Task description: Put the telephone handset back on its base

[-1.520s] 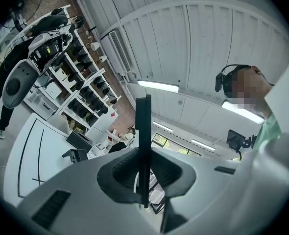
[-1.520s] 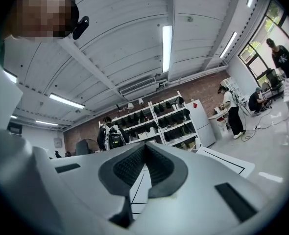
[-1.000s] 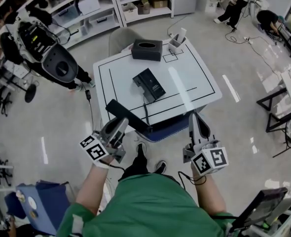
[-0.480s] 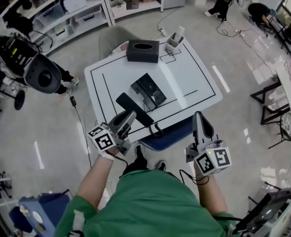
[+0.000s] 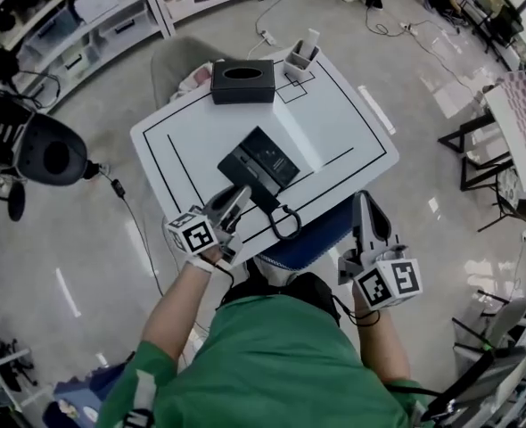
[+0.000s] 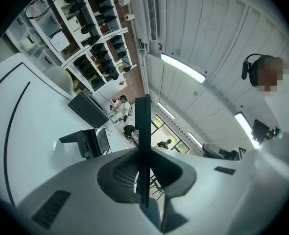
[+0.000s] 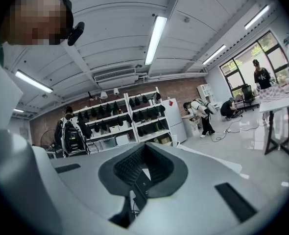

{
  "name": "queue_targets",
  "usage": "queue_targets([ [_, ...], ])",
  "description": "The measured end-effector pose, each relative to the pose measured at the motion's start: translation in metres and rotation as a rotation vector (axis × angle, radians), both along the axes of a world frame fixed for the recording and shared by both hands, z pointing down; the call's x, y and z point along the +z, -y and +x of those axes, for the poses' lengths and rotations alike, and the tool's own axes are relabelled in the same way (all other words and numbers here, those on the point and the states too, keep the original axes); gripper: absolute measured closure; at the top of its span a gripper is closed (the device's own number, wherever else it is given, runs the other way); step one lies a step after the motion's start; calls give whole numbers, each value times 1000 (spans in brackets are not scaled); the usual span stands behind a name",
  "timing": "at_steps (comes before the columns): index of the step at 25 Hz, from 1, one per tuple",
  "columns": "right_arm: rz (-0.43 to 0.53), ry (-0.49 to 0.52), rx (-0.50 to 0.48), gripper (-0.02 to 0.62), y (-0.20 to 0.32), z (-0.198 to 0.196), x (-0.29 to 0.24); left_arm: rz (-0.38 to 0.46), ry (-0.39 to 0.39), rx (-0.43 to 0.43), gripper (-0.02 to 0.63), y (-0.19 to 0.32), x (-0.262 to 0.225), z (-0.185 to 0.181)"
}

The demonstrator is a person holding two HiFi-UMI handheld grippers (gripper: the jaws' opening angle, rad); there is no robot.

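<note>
**Head view with both gripper views.** We take the telephone base (image 5: 261, 157) as our reference. It lies on the white table (image 5: 352, 141), inside the black outline.

- **Left gripper:** The left gripper (image 5: 238, 196) sits at the base's near-left corner, its jaws pinching the black telephone handset (image 5: 265, 201). In the left gripper view the handset shows as a thin dark bar standing on edge, clamped between the ribbed pads (image 6: 122, 168).
- **Handset:** It lies along the near edge of the base and overlaps it in the head view (we cannot tell whether the two touch).
- **Cord:** The coiled cord (image 5: 285, 224) loops on the near side of the base, at the table's edge.
- **Right gripper:** The right gripper (image 5: 362, 201) is well to the right of the base, just off the table's near edge. Its jaws are pressed together with nothing held.
- **Background:** Beyond the base stands a black tissue box (image 5: 242, 80). Farther right of the box is a small white holder (image 5: 300, 59).
</note>
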State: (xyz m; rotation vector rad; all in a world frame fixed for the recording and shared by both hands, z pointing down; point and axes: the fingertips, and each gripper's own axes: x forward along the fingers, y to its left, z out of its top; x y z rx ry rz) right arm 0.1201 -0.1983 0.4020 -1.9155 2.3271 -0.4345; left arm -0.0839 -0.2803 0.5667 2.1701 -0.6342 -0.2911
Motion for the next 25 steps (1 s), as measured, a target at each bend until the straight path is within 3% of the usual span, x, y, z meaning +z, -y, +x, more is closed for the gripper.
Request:
queue_targets([
  [5, -63, 14, 3, 572, 6, -6, 23, -77, -19, -7, 526, 16, 31, 6],
  [25, -154, 37, -38, 574, 34, 27, 54, -194, -12, -70, 526, 51, 100, 34],
])
